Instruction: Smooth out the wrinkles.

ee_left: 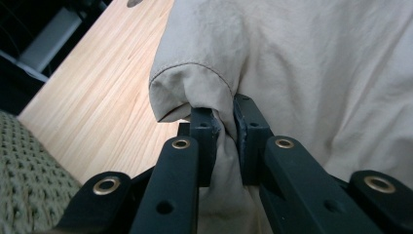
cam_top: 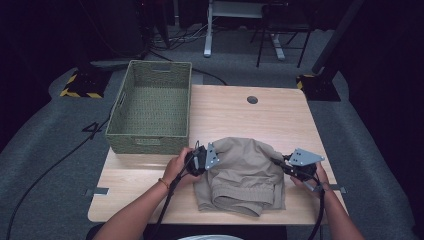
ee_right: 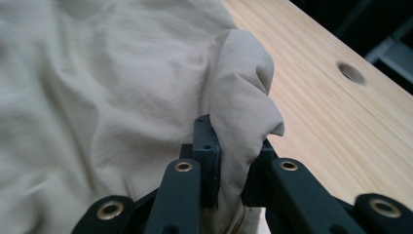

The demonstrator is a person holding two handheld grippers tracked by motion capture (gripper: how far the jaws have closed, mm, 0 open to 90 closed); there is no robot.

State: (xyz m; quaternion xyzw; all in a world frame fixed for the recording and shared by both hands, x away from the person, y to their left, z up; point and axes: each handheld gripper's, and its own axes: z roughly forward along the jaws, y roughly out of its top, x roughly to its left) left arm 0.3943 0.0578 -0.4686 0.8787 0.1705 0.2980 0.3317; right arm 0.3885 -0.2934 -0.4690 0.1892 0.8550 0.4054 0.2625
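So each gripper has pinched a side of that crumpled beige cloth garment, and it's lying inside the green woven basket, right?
Not quite. The crumpled beige cloth garment lies on the light wooden table, in front of the green woven basket, as the high view shows. The left gripper and right gripper do each pinch a side.

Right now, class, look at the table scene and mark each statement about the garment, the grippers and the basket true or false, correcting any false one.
1. The left gripper is shut on a fold of the beige garment. True.
2. The right gripper hangs open above the table. False: its jaws pinch a bunch of the garment's cloth.
3. The woven basket holds the garment. False: the garment lies on the table beside it, and no cloth shows inside the basket.
4. The basket stands at the table's far left corner. True.
5. The two grippers hold opposite sides of the garment. True.
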